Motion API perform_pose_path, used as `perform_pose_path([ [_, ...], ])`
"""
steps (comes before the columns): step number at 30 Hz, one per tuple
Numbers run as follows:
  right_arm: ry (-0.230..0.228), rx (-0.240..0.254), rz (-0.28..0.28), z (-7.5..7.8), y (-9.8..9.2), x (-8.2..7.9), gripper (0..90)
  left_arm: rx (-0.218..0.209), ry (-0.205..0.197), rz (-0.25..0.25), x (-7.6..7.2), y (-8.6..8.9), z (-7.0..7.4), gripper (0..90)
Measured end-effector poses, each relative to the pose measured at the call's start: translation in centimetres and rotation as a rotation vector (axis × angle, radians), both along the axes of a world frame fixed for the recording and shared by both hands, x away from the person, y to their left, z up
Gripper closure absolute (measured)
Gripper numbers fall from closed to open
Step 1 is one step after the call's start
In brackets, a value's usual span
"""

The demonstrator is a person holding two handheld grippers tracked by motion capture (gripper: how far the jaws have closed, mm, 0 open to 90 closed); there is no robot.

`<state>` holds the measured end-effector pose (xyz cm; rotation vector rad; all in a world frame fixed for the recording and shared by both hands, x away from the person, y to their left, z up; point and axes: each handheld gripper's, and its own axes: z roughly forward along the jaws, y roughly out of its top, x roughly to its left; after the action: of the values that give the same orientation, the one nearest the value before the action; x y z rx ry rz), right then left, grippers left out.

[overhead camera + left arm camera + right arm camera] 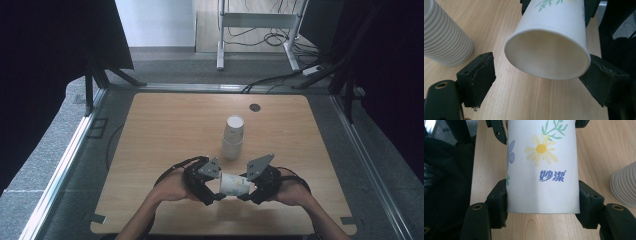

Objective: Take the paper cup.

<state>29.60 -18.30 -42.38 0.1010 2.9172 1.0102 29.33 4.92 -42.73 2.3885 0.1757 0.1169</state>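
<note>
Fingers of the right gripper [542,202] are pressed against both sides of a paper cup [542,165], near its base; the cup is clamped between them. Fingers [480,75] of the left gripper [537,80] are spread wide about the cup's rim: one is seen clear of it with bare counter [524,100] between, the other lies just beside the rim, and contact there cannot be told.

Item 1. Paper cup [235,183], white, printed with a yellow daisy, a blue flower, green sprigs and blue characters. It is held on its side above the counter, mouth turned toward the left gripper [214,196], base toward the right gripper [246,196]. Its interior [546,57] is seen plain and pale, with nothing in it.

Item 2. Stack of paper cups [233,136], white, nested, many rims showing as ribs [444,35]. It stands on the counter beyond the fingers, well apart from the held cup, and is seen at the edge of both gripper views [624,187]. Contents of the top cup cannot be made out.

Item 3. Hands. The left hand [172,187] and the right hand [290,189] are brought in from the near edge of the counter [165,125], forearms angled inward, the two grippers pointed at each other roughly level, with the cup bridging the gap between them.
</note>
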Motion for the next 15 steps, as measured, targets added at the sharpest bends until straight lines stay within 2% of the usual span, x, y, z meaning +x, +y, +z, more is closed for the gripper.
perform_pose_path([
  [8, -0.012, 0.090, 0.009, -1.2, -0.9, 0.0, 36.8, -0.073, 0.020, 0.003, -0.2, 0.4, -0.6, 14.5],
  [15, 0.029, 0.177, 0.009, -2.2, -1.6, 0.1, 36.7, -0.164, 0.046, 0.013, -0.3, 1.0, -0.8, 15.5],
])
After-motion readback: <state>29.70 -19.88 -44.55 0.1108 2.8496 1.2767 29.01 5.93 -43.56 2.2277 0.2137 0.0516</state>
